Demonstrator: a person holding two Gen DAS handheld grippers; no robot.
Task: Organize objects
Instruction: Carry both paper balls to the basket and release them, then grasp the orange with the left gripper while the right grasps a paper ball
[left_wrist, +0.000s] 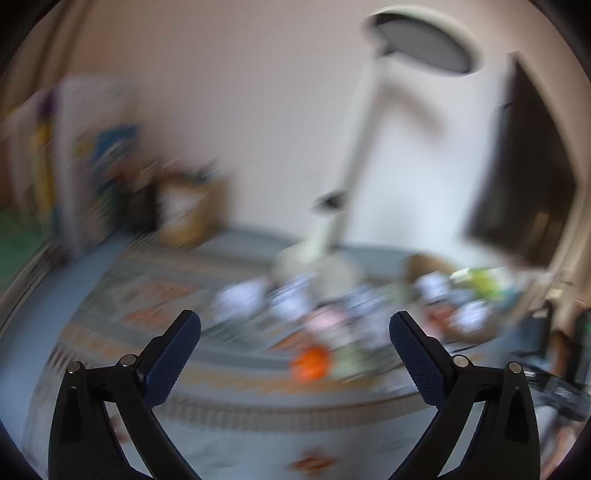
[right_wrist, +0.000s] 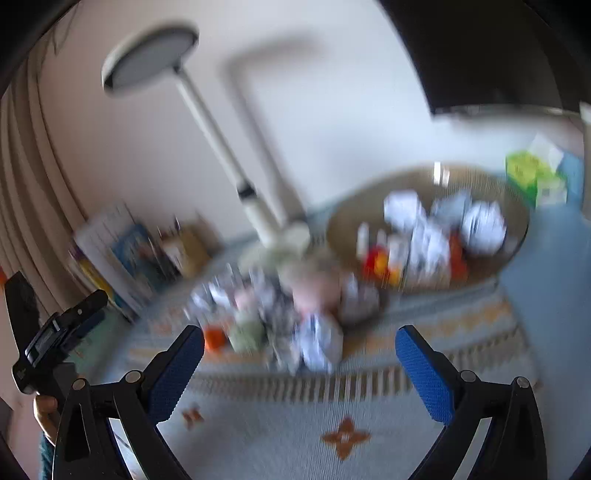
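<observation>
One table (right_wrist: 546, 266) is carrying everything, covered by one patterned cloth (right_wrist: 280, 417) with orange motifs. One white desk lamp (left_wrist: 354, 147) is standing ahead of both claws, its stem leaning and its round head tipped over the table. One dark monitor (left_wrist: 524, 166) is hanging off to the right of the left claw (left_wrist: 295, 332). One woven basket (right_wrist: 424, 184) is sitting ahead and right of the right claw (right_wrist: 300, 341), holding what are probably four or five white crumpled bundles plus red and orange packets; motion blur is preventing a firm count. One loose heap of objects (right_wrist: 288, 310) is lying just ahead of the right claw, between its spread fingers; its long axis is running roughly left to right across the view, though which way single items point cannot be told. One orange object (left_wrist: 310, 363) is lying at the heap's near edge.

Both claws are standing wide open, gripping nothing.
</observation>
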